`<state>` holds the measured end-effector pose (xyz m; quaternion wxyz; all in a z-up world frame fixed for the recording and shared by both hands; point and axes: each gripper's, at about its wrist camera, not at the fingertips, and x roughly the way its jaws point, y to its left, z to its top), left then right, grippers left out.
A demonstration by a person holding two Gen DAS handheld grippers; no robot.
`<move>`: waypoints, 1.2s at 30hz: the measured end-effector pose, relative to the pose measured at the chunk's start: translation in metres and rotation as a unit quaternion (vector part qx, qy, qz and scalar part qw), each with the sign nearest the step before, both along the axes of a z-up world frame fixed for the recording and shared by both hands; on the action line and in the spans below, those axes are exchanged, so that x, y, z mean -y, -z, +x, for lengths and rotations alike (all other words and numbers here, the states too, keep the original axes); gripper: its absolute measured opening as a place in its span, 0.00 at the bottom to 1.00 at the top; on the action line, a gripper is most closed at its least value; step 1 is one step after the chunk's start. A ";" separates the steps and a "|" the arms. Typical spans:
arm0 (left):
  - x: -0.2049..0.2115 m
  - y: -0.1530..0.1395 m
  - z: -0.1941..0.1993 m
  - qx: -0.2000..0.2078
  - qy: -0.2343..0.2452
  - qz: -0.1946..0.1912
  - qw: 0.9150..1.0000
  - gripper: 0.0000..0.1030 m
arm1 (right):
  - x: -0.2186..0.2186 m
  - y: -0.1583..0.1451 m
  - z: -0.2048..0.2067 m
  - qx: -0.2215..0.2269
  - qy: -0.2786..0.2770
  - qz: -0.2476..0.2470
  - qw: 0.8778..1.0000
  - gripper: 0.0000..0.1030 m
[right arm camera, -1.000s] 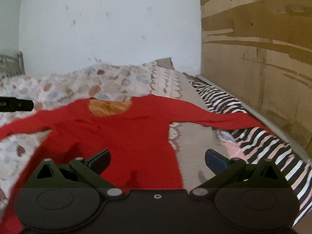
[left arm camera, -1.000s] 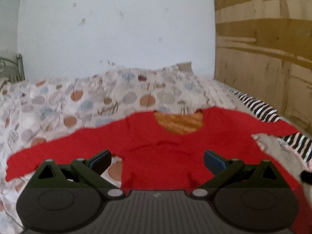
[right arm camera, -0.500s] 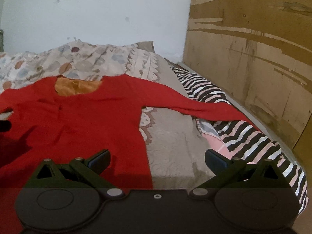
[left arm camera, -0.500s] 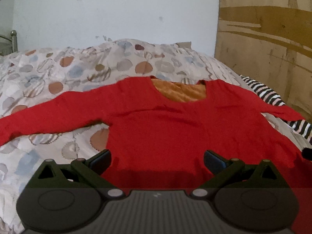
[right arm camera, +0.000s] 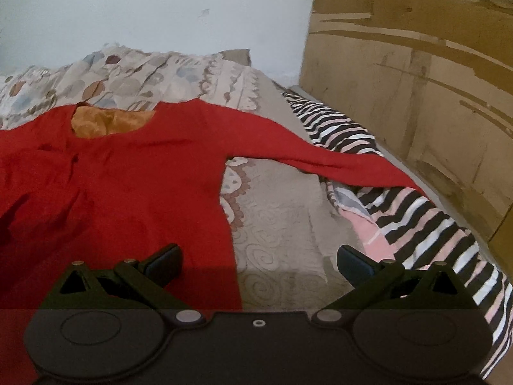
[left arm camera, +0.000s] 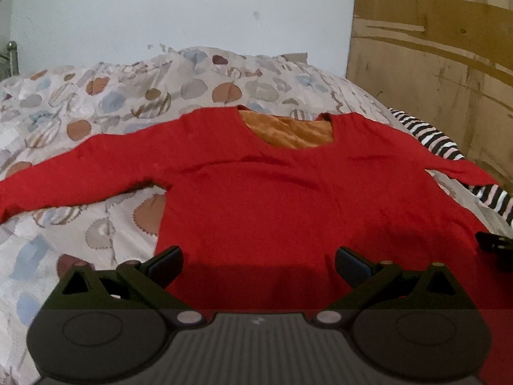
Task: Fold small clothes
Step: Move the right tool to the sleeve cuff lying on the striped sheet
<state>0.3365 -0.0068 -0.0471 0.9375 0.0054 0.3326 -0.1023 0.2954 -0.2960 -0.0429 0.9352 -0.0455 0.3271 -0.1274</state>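
Note:
A red long-sleeved top [left arm camera: 288, 199] with an orange lining at the neck lies flat on the bed, sleeves spread out to both sides. My left gripper [left arm camera: 258, 264] hovers open over its lower body, nothing between the fingers. In the right wrist view the same red top [right arm camera: 121, 186] fills the left half, its right sleeve [right arm camera: 320, 157] reaching over the striped cloth. My right gripper [right arm camera: 258, 264] stands open above the top's right side edge and the bare cover. The tip of the right gripper [left arm camera: 495, 243] shows at the left view's right edge.
A patchwork bed cover [left arm camera: 112, 102] with round patches lies under the top. A black, white and pink striped cloth [right arm camera: 416, 215] runs along the right side beside a brown wooden board [right arm camera: 416, 64]. A white wall [left arm camera: 192, 9] stands behind.
Both grippers have come closer and lower over the top, which now looks larger. The right view has swung right, showing more striped cloth. Both stay open.

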 end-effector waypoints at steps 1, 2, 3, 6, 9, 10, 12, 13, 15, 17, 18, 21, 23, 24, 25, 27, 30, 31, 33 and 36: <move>0.000 0.001 0.000 -0.003 0.000 -0.003 1.000 1.00 | 0.002 0.000 0.000 0.001 -0.004 0.003 1.000 1.00; 0.000 0.002 0.001 -0.006 -0.001 -0.005 1.000 1.00 | 0.005 0.000 0.001 0.002 -0.008 0.011 1.000 1.00; -0.001 0.002 0.002 -0.008 -0.002 -0.005 1.000 1.00 | 0.009 0.000 0.002 0.000 -0.011 0.021 1.000 1.00; -0.001 0.004 0.003 -0.013 -0.006 -0.004 1.000 1.00 | 0.023 0.000 0.007 -0.009 -0.006 0.048 0.999 1.00; -0.001 0.006 0.005 -0.015 -0.008 0.000 1.000 1.00 | 0.032 -0.001 0.011 -0.011 0.011 0.035 0.999 1.00; 0.000 0.007 0.006 -0.016 -0.009 0.003 1.000 1.00 | 0.034 -0.002 0.013 -0.011 0.013 0.029 0.999 1.00; 0.000 0.008 0.007 -0.018 -0.009 0.007 1.000 1.00 | 0.038 -0.003 0.015 -0.012 0.011 0.024 1.000 1.00; 0.002 0.009 0.007 -0.019 -0.008 0.009 1.000 1.00 | 0.038 -0.003 0.016 -0.014 0.012 0.019 1.000 1.00; 0.003 0.010 0.007 -0.019 -0.008 0.013 1.000 1.00 | 0.039 -0.004 0.019 -0.014 0.016 0.006 1.000 1.00; 0.004 0.011 0.006 -0.017 -0.008 0.017 1.000 1.00 | 0.040 -0.005 0.021 -0.013 0.019 -0.006 1.000 1.00; 0.005 0.011 0.006 -0.017 -0.007 0.019 1.000 1.00 | 0.041 -0.005 0.022 -0.012 0.020 -0.008 1.000 1.00; 0.006 0.013 0.006 -0.018 -0.006 0.024 1.000 1.00 | 0.052 -0.005 0.025 0.014 0.033 -0.005 0.999 1.00; 0.006 0.014 0.006 -0.020 -0.006 0.029 0.999 1.00 | 0.075 -0.003 0.030 0.052 0.088 0.010 0.995 1.00; 0.006 0.014 0.005 -0.020 -0.006 0.031 0.999 1.00 | 0.093 -0.001 0.034 0.071 0.120 0.031 0.990 1.00; 0.006 0.014 0.005 -0.021 -0.005 0.032 0.999 1.00 | 0.112 0.000 0.037 0.093 0.140 0.057 0.984 1.00; 0.006 0.014 0.006 -0.020 -0.006 0.029 0.999 1.00 | 0.145 0.001 0.047 0.134 0.167 0.090 0.973 1.00; 0.007 0.015 0.007 -0.026 -0.010 0.030 0.999 1.00 | 0.188 -0.003 0.074 0.146 0.217 0.119 0.958 1.00; 0.007 0.015 0.008 -0.028 -0.011 0.031 0.999 1.00 | 0.201 -0.004 0.083 0.146 0.237 0.118 0.953 1.00; 0.007 0.015 0.009 -0.032 -0.012 0.032 0.999 1.00 | 0.226 -0.003 0.101 0.125 0.290 0.103 0.943 1.00; 0.007 0.015 0.009 -0.033 -0.011 0.031 0.999 1.00 | 0.273 0.010 0.115 0.077 0.420 0.148 0.892 0.99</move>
